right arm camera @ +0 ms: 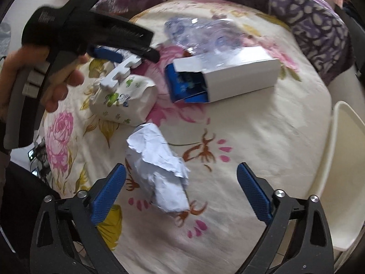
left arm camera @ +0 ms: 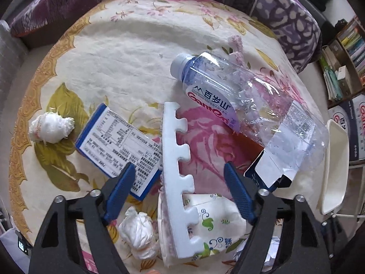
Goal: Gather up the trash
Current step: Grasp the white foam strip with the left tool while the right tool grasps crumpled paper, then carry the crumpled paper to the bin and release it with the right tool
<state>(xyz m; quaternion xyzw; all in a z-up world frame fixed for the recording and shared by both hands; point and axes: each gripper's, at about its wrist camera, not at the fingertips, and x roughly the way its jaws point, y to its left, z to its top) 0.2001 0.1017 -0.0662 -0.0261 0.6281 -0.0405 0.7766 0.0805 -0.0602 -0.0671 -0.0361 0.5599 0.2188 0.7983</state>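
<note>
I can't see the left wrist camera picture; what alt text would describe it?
The open left gripper hovers over a white notched foam strip on a floral cloth, among a crushed plastic water bottle, a printed blue-edged box, a tissue pack and two tissue wads.

The left gripper (left arm camera: 178,173) hangs with its blue fingers spread wide over a white notched foam strip (left arm camera: 180,178), which lies across a floral tissue pack (left arm camera: 214,226) on the flowered cloth (left arm camera: 118,57), with a crushed water bottle (left arm camera: 246,100) beyond and a blue-edged printed box (left arm camera: 118,146) alongside.
</note>
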